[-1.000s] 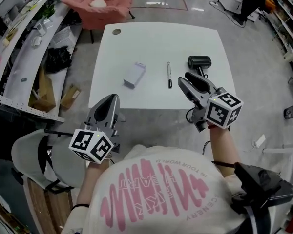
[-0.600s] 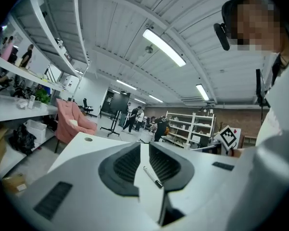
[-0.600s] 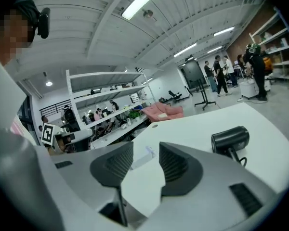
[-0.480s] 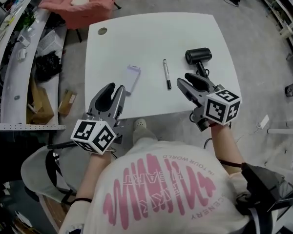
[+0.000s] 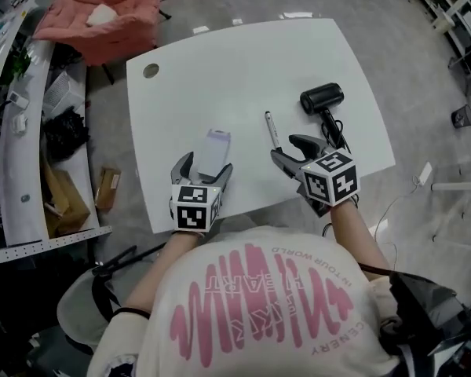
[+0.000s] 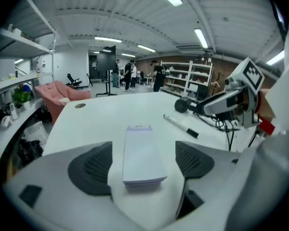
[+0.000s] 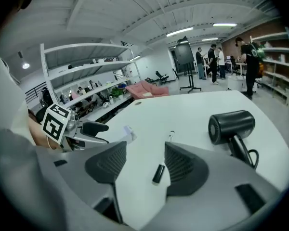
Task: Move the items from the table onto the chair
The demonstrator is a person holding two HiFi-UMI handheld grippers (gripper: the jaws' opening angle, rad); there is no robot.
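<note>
1. Fingers (image 6: 91, 167) of the left gripper (image 5: 206, 165) have just been opening and stand wide apart, released, either side of the small white rectangular box (image 5: 214, 148) without pressing it.
2. On the right gripper (image 5: 289, 148), fingers also just opening are released around the black-capped end of the white marker pen (image 5: 272, 129).
3. Box, pen and black hair dryer (image 5: 322, 99) all lie on the white bench (image 5: 243, 61).

table (image 5: 243, 69): smooth, matt | hair dryer (image 5: 322, 99): matt black plastic | box (image 5: 214, 149): smooth card
</note>
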